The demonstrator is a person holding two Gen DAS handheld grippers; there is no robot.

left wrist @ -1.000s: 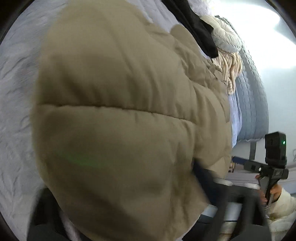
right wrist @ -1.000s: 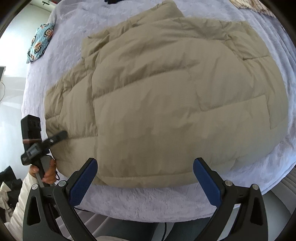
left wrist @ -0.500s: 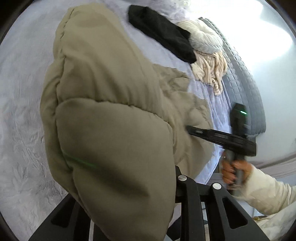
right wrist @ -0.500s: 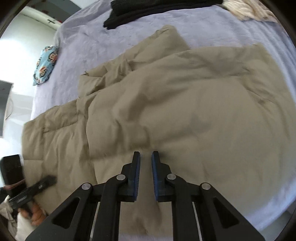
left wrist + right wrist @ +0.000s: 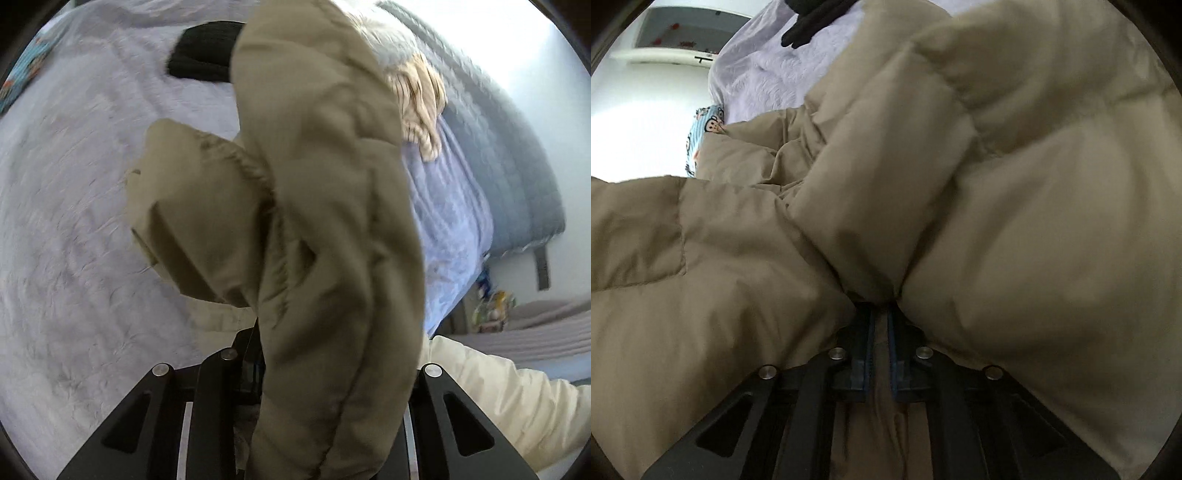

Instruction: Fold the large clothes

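Note:
A large tan puffer jacket (image 5: 325,206) is lifted off the lilac bedspread (image 5: 74,221). In the left wrist view it hangs bunched over my left gripper (image 5: 280,354), which is shut on its edge; the fingertips are hidden under the fabric. In the right wrist view the jacket (image 5: 997,184) fills nearly the whole frame, and my right gripper (image 5: 881,325) is shut on a pinched fold of it, blue pads close together.
A black garment (image 5: 201,55) and a cream knitted garment (image 5: 421,99) lie at the far side of the bed. A cartoon-print pillow (image 5: 705,129) lies at the bed's left edge. A grey quilt (image 5: 517,166) hangs at the right. A cream sleeve (image 5: 498,398) is at lower right.
My right gripper closed onto the jacket's near edge and lifted it. My left gripper raised its held edge and swung it over, so the jacket now hangs bunched instead of lying flat.

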